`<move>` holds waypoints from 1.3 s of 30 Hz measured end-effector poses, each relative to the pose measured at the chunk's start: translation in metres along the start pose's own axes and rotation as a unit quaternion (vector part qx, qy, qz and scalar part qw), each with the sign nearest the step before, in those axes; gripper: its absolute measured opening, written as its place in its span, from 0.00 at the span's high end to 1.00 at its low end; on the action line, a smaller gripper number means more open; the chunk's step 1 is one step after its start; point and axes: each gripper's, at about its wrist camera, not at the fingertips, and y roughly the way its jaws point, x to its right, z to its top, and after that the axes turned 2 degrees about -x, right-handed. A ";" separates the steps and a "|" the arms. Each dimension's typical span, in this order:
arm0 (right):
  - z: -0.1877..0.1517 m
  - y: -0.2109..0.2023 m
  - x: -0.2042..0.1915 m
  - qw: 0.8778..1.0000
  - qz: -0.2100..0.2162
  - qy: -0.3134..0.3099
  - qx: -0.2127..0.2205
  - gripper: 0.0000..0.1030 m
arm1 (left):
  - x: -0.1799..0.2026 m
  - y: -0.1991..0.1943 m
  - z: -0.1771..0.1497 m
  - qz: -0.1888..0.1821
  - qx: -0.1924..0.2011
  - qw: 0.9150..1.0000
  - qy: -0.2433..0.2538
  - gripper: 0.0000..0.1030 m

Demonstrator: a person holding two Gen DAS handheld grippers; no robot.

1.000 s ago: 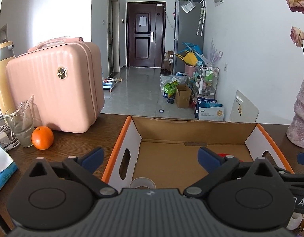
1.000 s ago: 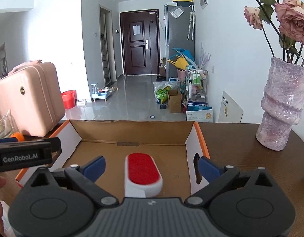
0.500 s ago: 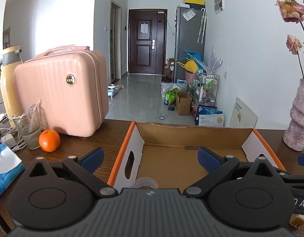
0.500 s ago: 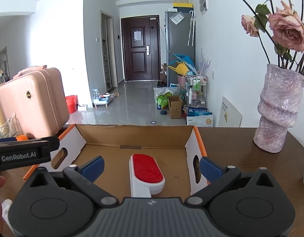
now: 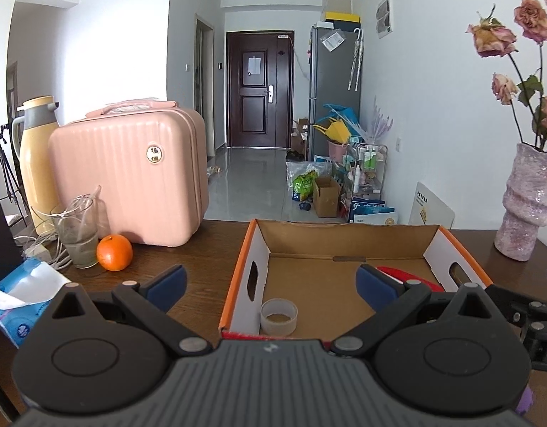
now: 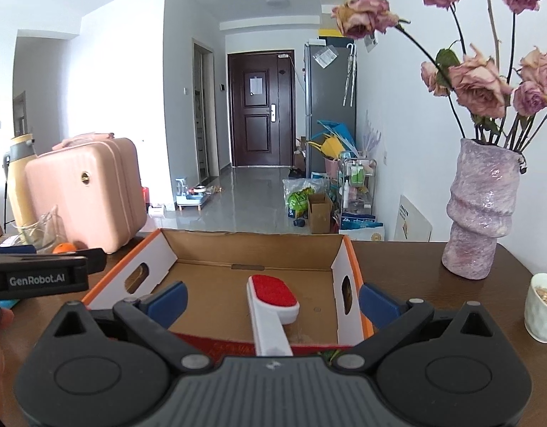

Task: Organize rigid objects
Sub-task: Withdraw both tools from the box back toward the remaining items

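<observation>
An open cardboard box with orange rims sits on the dark wooden table. Inside it lies a white brush with a red pad, its red end also showing in the left wrist view as the brush. A clear tape roll stands in the box's near left corner. My left gripper hovers open over the box's near left side, holding nothing. Behind the near edge of the box my right gripper is open too, the brush handle lying between its fingers without contact.
Left of the box are an orange, a glass, a pink case, a yellow thermos and a tissue pack. A purple vase with roses and a white cup stand to the right.
Both grippers have pulled back and risen, so more of the box shows. The brush handle and the whole tape roll have come into view. Both stay open.
</observation>
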 end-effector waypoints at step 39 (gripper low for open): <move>-0.112 -0.091 -0.049 0.999 0.035 -0.025 -0.028 0.00 | -0.046 -0.101 -0.104 -0.005 -0.044 0.999 -0.003 0.00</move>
